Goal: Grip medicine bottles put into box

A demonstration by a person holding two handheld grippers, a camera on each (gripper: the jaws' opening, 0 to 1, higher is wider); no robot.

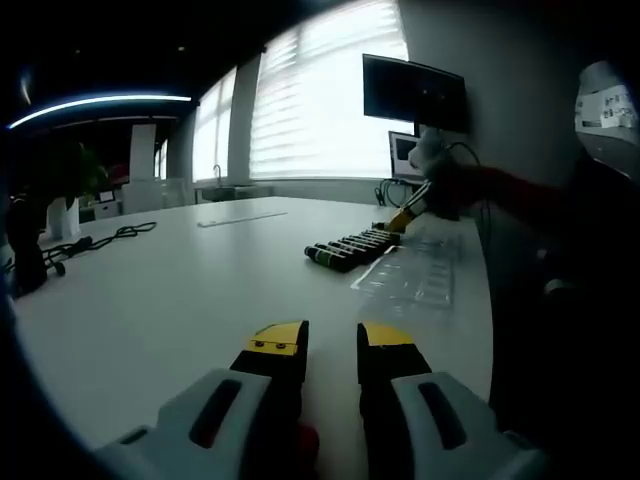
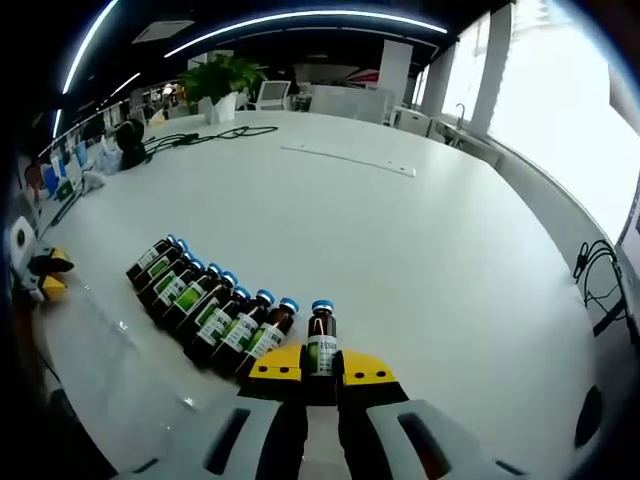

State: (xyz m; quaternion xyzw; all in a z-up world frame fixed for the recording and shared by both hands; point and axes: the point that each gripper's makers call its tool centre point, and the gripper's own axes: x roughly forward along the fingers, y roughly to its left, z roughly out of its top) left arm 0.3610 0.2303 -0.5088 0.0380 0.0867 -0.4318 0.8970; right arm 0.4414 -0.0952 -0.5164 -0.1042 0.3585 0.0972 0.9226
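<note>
Brown blue-capped medicine bottles (image 2: pixel 200 300) are lying in a row beside the clear tray (image 1: pixel 415 275); one bottle (image 2: pixel 321 342) is sitting apart.

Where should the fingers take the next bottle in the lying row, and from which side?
Take the row-end medicine bottle, nearest the right gripper, which is already shut on one bottle. Grip across its labelled body, coming from above, one finger on its open side. The bottles lie flat, side by side and apparently touching, so the other finger's gap looks tight.

The medicine bottles (image 2: pixel 215 310) carry green-and-white labels, but their print is too small to read.
</note>
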